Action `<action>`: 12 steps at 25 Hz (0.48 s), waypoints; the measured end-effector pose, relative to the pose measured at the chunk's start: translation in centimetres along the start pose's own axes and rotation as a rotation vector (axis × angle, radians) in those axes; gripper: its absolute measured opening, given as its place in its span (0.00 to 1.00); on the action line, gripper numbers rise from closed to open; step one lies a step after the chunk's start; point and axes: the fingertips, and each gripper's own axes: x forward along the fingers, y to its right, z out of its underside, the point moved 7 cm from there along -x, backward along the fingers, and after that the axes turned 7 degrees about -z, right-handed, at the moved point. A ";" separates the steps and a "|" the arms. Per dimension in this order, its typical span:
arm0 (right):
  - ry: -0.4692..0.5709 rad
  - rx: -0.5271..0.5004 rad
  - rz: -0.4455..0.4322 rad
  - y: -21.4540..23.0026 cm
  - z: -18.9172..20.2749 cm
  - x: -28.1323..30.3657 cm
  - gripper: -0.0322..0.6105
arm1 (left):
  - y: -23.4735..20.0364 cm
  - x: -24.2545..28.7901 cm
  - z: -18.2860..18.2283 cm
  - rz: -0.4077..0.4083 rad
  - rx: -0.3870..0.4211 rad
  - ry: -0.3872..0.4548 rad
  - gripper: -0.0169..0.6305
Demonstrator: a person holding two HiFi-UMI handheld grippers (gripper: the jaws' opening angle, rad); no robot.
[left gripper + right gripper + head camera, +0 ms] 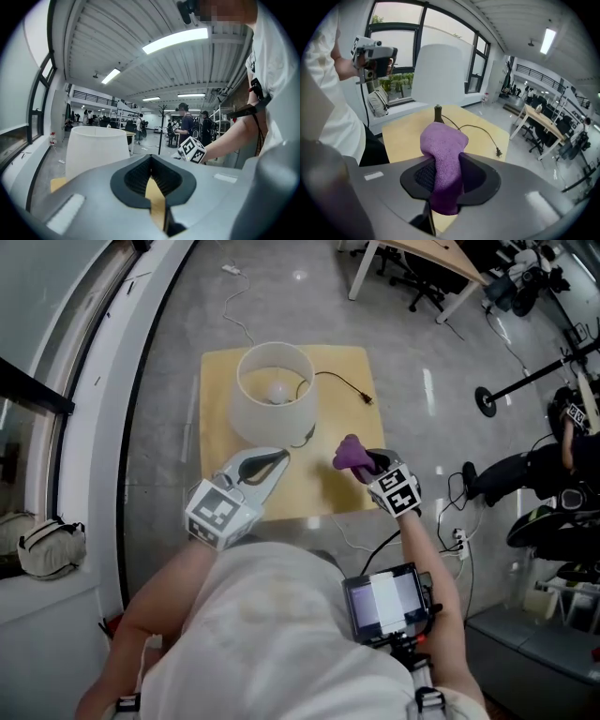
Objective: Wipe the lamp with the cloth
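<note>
Lamp [272, 395], a white fabric drum shade on a dark stem with a bulb showing inside, stands toward the far side of a pale yellow square table [220, 427], its black cord [347, 382] trailing off to its right. Just in front of the lamp, the left gripper [281, 457] points at the shade's lower edge, its jaws drawn together at the tips with nothing between them. To the lamp's right and apart from it, the right gripper [370, 463] has its jaws pinched on a bunched purple knitted cloth [351, 456], which sticks out beyond the tips. This looks like the approach, with wiping not yet begun. The next move calls for carrying the cloth to the shade's wall and pressing lightly, since the light shade could tip or dent.
</note>
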 end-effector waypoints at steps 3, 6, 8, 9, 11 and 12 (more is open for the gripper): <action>-0.042 0.031 -0.052 -0.1 3.4 3.6 0.24 | 1.7 0.7 0.7 -0.050 -0.010 -0.004 0.03; -0.107 0.004 -0.107 -0.4 5.8 6.8 0.24 | 3.3 0.9 0.7 -0.090 -0.013 -0.024 0.03; -0.151 -0.027 -0.142 -0.2 6.7 8.2 0.24 | 3.8 1.2 0.4 -0.129 -0.014 -0.027 0.03; -0.163 -0.034 -0.155 0.0 7.0 8.6 0.25 | 3.9 1.4 0.2 -0.150 -0.019 -0.026 0.03; -0.174 -0.028 -0.170 0.3 7.6 9.0 0.25 | 4.3 1.5 0.2 -0.182 -0.031 -0.028 0.03; -0.176 -0.021 -0.177 0.2 7.9 9.1 0.26 | 4.7 1.5 0.3 -0.191 -0.036 -0.028 0.03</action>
